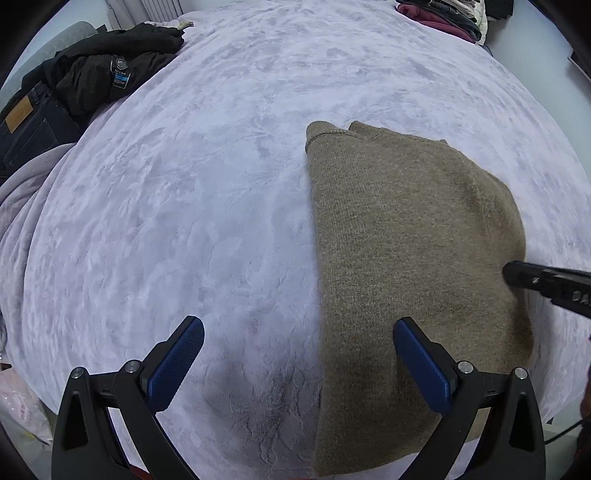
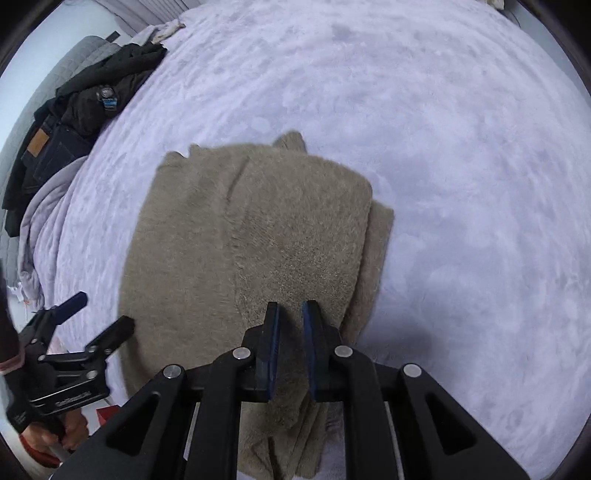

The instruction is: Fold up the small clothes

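Note:
A tan knitted sweater (image 1: 399,236) lies partly folded on the pale lilac fleece blanket (image 1: 192,206). In the right wrist view the sweater (image 2: 229,236) has one side folded over its middle. My left gripper (image 1: 297,334) is open and empty, hovering over the sweater's left edge near its front end; it also shows in the right wrist view (image 2: 101,312). My right gripper (image 2: 290,314) is shut on a fold of the sweater at its near right part. Its black tip shows in the left wrist view (image 1: 517,273) at the sweater's right edge.
A black jacket (image 1: 110,70) and dark jeans (image 1: 29,125) lie piled at the blanket's far left. A stack of folded clothes (image 1: 443,18) sits at the far right corner. A plastic bag (image 1: 22,410) lies at the lower left, off the blanket.

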Demonstrator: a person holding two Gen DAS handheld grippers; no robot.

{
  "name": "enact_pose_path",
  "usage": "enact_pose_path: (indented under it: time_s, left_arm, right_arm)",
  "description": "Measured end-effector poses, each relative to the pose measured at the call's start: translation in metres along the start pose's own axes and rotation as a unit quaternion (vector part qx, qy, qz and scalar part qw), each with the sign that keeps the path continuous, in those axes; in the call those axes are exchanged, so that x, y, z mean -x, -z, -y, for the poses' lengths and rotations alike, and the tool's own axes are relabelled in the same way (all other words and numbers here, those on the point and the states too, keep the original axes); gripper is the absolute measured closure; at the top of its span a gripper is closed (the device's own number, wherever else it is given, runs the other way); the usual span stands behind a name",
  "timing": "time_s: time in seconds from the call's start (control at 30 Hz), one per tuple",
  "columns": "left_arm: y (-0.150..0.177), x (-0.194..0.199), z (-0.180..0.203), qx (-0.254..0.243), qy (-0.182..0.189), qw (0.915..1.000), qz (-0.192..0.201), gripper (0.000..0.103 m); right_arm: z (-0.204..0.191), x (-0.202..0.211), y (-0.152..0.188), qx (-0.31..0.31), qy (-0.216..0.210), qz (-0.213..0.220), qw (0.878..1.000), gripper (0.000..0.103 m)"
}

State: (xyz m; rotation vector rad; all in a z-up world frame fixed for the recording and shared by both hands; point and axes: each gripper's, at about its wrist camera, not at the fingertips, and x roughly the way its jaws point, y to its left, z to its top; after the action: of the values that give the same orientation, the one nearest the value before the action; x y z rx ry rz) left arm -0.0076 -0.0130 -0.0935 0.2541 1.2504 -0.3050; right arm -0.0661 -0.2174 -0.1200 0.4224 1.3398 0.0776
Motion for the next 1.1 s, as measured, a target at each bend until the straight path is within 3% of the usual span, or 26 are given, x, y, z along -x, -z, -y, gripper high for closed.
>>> enact_pose_path:
  time_s: [0.13, 0.23, 0.27, 0.4, 0.57, 0.63, 0.7, 0.83, 0.9, 0.97, 1.07, 1.1]
  left_arm:
    - [0.001, 0.003, 0.006, -0.009, -0.004, 0.9999, 0.002, 0.000]
    - [0.003, 0.004, 0.010, -0.013, -0.004, 0.9999, -0.010, 0.000]
    - [0.004, 0.004, 0.011, -0.015, -0.004, 0.9998, -0.014, 0.000]
    - [0.008, 0.013, 0.014, -0.030, -0.012, 0.9993, -0.019, 0.000]
    - [0.013, 0.024, 0.013, -0.040, -0.013, 0.9986, -0.033, 0.000]
    - [0.016, 0.029, 0.013, -0.039, -0.012, 0.9984, -0.039, 0.000]
    - [0.020, 0.035, 0.012, -0.037, -0.010, 0.9983, -0.045, 0.000]
    - [0.027, 0.045, 0.011, -0.031, -0.007, 0.9978, -0.058, 0.000]
    - [0.032, 0.049, 0.009, -0.025, -0.003, 0.9974, -0.068, 0.000]
    - [0.036, 0.051, 0.008, -0.022, 0.001, 0.9970, -0.074, 0.000]
    - [0.041, 0.058, 0.008, -0.025, 0.006, 0.9966, -0.078, 0.000]
    - [0.042, 0.062, 0.007, -0.027, 0.007, 0.9967, -0.076, 0.000]
  right_arm:
    - [0.016, -0.005, 0.011, -0.016, -0.020, 0.006, 1.000, 0.090]
    - [0.014, 0.000, 0.015, 0.004, 0.019, -0.007, 1.000, 0.087]
    - [0.015, 0.000, 0.017, 0.003, 0.023, -0.011, 1.000, 0.081]
    - [0.033, 0.015, 0.028, -0.044, 0.017, -0.017, 0.999, 0.079]
    - [0.039, 0.029, 0.052, -0.055, 0.021, -0.035, 0.998, 0.078]
    - [0.038, 0.035, 0.062, -0.060, 0.023, -0.042, 0.997, 0.072]
    - [0.034, 0.042, 0.073, -0.065, 0.022, -0.047, 0.997, 0.054]
    - [0.020, 0.055, 0.084, -0.061, 0.022, -0.042, 0.997, 0.048]
    - [0.010, 0.062, 0.086, -0.056, 0.029, -0.036, 0.997, 0.031]
    - [0.002, 0.071, 0.087, -0.055, 0.031, -0.021, 0.998, 0.023]
    - [-0.006, 0.087, 0.088, -0.060, 0.033, 0.007, 0.998, 0.021]
    - [-0.008, 0.091, 0.087, -0.064, 0.030, 0.017, 0.997, 0.015]
